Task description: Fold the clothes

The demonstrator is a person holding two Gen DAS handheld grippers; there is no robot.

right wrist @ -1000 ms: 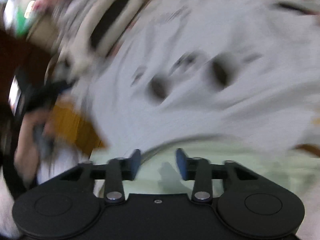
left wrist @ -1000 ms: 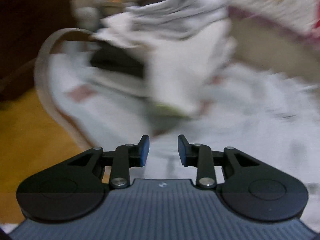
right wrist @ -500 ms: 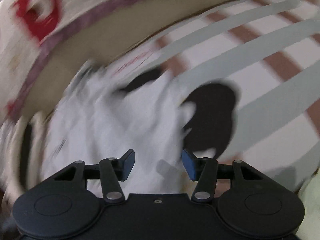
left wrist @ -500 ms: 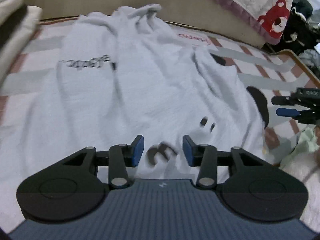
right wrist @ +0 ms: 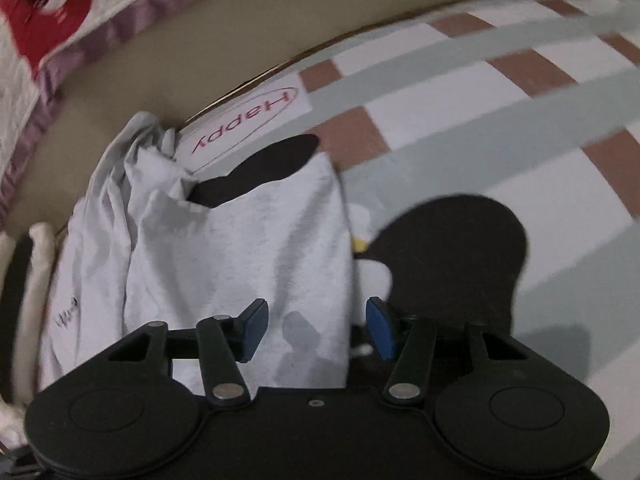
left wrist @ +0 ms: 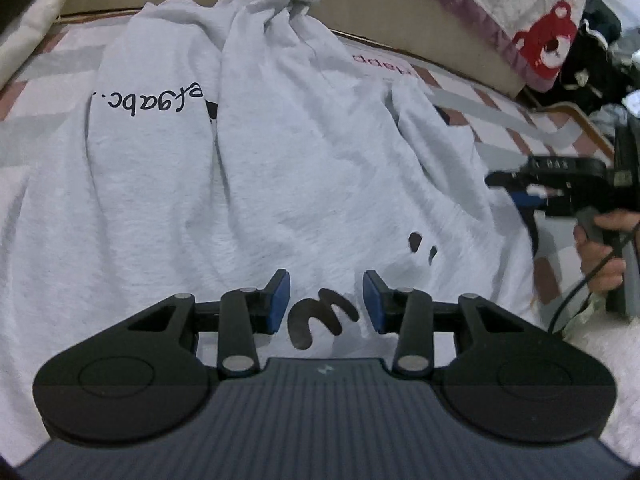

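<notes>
A light grey top (left wrist: 280, 160) with black lettering lies spread and wrinkled on the checked bed sheet (left wrist: 460, 100). My left gripper (left wrist: 325, 300) hovers over its near part, above a black curly print (left wrist: 320, 316), open with nothing between the pads. In the right wrist view, my right gripper (right wrist: 316, 326) is open above the right edge of the grey top (right wrist: 240, 248), beside a round black patch (right wrist: 452, 256). The pads touch no cloth. The left wrist view shows the right gripper (left wrist: 524, 200) at the top's right side, held by a hand (left wrist: 600, 256).
A quilt with a red bear (left wrist: 548, 44) lies along the beige bed edge behind. Folded clothes (left wrist: 24, 40) are stacked at the far left. Dark clutter sits at the far right. A "Happy" label (right wrist: 244, 120) marks the sheet near the top's collar.
Both views swung from blurred looks at the clothes pile and bed edge down onto the grey top. Both jaws stand a little wider. The right gripper came closer to the top's right edge.
</notes>
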